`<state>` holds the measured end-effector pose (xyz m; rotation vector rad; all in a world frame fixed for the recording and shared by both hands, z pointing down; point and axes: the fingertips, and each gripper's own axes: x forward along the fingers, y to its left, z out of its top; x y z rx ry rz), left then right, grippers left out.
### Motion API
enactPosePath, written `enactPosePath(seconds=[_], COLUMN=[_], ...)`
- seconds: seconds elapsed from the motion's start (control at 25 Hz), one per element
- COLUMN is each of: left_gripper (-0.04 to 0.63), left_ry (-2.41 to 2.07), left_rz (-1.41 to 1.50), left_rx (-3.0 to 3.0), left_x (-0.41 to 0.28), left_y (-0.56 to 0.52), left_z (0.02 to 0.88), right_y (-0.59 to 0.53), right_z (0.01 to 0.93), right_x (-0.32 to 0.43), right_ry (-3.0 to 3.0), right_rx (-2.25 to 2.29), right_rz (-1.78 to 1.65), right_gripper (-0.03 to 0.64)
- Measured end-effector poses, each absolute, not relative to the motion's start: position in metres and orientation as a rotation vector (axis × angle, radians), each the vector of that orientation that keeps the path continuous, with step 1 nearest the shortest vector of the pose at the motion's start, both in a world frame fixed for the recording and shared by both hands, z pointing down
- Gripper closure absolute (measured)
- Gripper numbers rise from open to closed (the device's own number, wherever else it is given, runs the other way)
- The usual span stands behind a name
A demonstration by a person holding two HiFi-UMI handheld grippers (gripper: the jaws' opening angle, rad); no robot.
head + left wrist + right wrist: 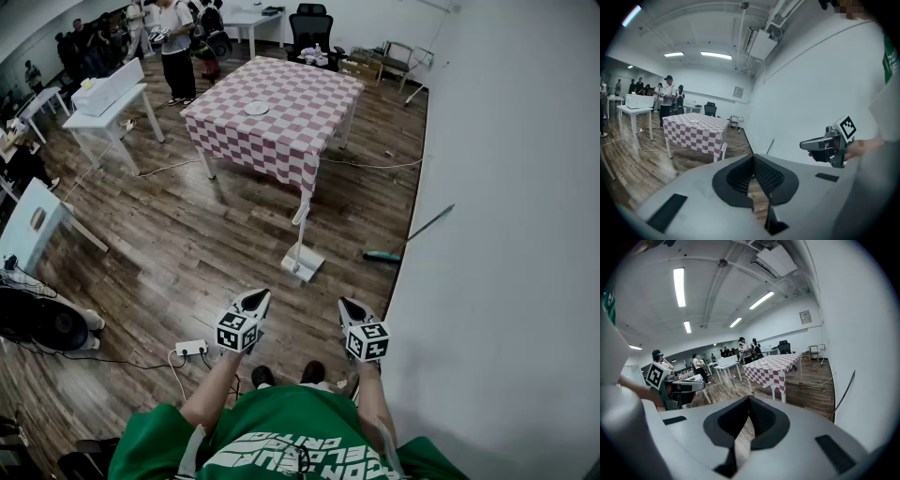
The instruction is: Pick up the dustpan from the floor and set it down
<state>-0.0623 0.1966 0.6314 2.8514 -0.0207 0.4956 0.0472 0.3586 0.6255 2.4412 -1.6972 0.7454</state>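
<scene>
The white dustpan (302, 262) stands on the wooden floor by the near corner of the checked table (281, 108), its long handle upright; that handle also shows in the left gripper view (723, 151) and the right gripper view (773, 389). Both grippers are held level in front of me, well short of the dustpan. My left gripper (253, 302) is shut with nothing between its jaws (751, 158). My right gripper (352, 309) is also shut and empty (749, 400). Each gripper shows in the other's view: the right (808, 144), the left (696, 386).
A broom (403, 242) with a teal head leans on the white wall (506, 234) at the right. A white power strip (191, 348) and cables lie on the floor by my left foot. White tables (105, 103) and several people are at the far left.
</scene>
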Motion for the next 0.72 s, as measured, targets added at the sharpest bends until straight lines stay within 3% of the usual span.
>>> enactPosePath(seconds=[0.72], left_gripper=[0.591], left_ry=[-0.092], left_rz=[0.507], left_rx=[2.854], left_x=[-0.035], left_y=[0.209], left_z=[0.633], right_y=[0.368], right_z=[0.632], right_x=[0.09], right_ry=[-1.717], right_rx=[2.441], right_rz=[0.771], right_gripper=[0.609])
